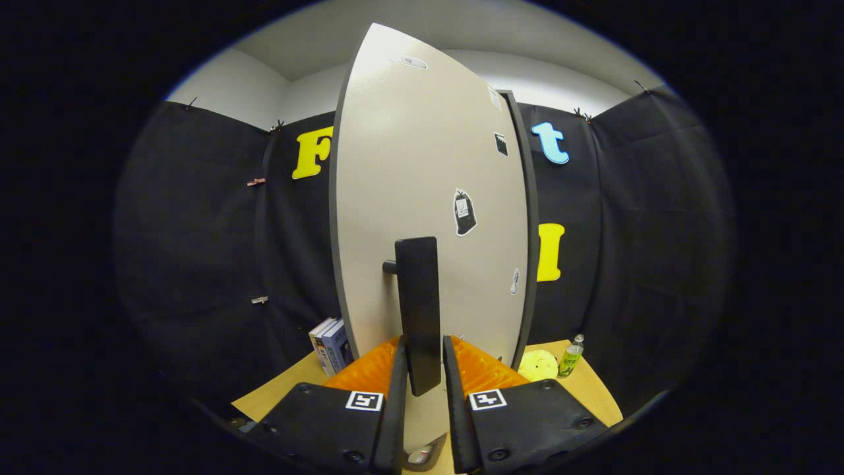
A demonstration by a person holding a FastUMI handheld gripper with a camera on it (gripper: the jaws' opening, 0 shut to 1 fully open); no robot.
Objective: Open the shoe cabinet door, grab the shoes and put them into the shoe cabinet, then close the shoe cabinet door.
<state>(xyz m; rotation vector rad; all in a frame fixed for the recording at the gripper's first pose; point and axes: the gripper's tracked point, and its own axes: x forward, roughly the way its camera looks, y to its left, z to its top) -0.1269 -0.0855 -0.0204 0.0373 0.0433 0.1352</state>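
While the shoe cabinet door is being worked by its handle, a small stack of pale and blue boxes can be seen standing on the light wooden tabletop, to the left of the cabinet and against the black cloth wall. Next comes the tall beige shoe cabinet door, dotted with small stickers and edged in dark grey; its flat black vertical bar handle stands off the panel on a short post. The lower end of that handle is held between the fingers of the gripper, which appear closed onto it from both sides, though firm contact cannot be fully confirmed. To the right, a yellow round sponge-like object and a green-labelled bottle rest on the table. No shoes can be made out. A slip is judged likely if the pull is made off the door's swing arc, since only the handle's tip is caught.
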